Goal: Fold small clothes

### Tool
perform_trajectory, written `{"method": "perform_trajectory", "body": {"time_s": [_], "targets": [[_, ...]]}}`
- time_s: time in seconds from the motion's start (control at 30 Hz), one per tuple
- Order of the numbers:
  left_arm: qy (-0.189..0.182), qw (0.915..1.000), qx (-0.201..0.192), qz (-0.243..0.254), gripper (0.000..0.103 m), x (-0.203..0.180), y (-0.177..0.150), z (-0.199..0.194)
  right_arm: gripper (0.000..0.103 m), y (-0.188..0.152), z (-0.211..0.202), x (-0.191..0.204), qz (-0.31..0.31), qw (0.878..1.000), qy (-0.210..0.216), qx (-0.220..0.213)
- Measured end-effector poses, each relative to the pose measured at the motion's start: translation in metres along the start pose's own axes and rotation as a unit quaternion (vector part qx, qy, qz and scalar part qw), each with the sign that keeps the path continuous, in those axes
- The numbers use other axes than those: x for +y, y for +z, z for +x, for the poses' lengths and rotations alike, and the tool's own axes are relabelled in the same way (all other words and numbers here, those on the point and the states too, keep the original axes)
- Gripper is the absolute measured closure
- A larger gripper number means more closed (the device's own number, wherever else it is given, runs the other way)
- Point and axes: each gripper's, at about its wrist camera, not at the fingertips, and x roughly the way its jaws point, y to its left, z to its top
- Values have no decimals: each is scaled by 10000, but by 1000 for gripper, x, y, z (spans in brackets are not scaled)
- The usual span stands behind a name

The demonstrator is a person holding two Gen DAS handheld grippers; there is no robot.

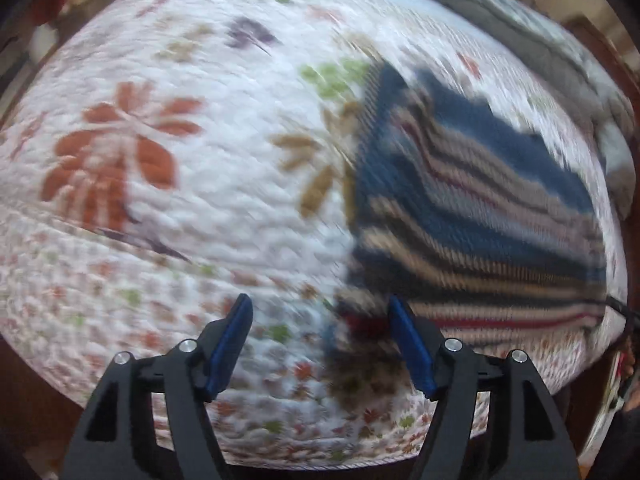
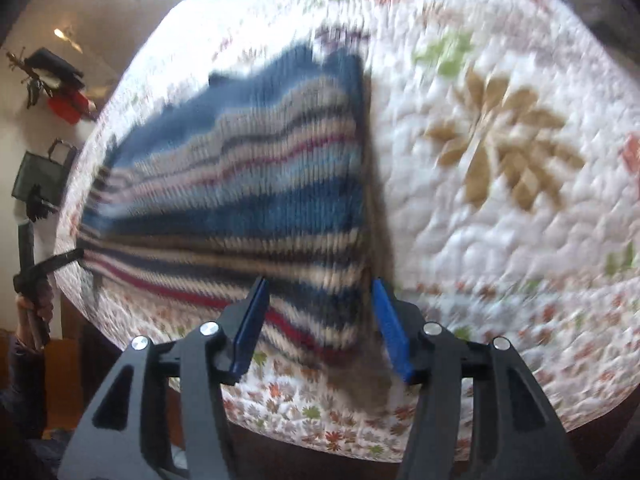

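Observation:
A small striped knit sweater, blue with white, grey and red bands, lies flat on a floral quilted bedspread. In the left wrist view it is right of centre, and my left gripper is open above its near left corner, holding nothing. In the right wrist view the sweater fills the left centre, with a straight edge on its right side. My right gripper is open over its near right corner, empty. Both views are motion-blurred.
A grey blanket lies bunched along the far right of the bed. The other hand-held gripper shows at the bed's left edge. Bags hang on the wall beyond. The bed's near edge is close below my fingers.

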Motion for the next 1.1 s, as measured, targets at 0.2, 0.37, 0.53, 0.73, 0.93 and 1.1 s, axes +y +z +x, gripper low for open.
{"method": "perform_trajectory", "body": {"time_s": [0.2, 0.37, 0.53, 0.73, 0.93, 1.1], "targets": [[-69, 9979, -459, 450, 33, -60, 77, -3, 48, 84, 0, 22, -363, 9990, 112, -251], [11, 9954, -440, 849, 33, -114, 118, 38, 43, 159, 52, 29, -357, 9992, 81, -136], [425, 9934, -297, 1024, 33, -132, 125, 71, 44, 189, 101, 15, -162, 9992, 239, 293], [-524, 9961, 33, 707, 31, -104, 151, 88, 55, 188, 103, 16, -461, 9985, 177, 240], [-497, 9934, -78, 1031, 53, -106, 155, 90, 87, 190, 101, 15, -535, 9985, -54, 118], [-276, 9958, -251, 842, 92, -106, 149, 84, 93, 195, 75, 8, -258, 9979, 480, -362]]}}
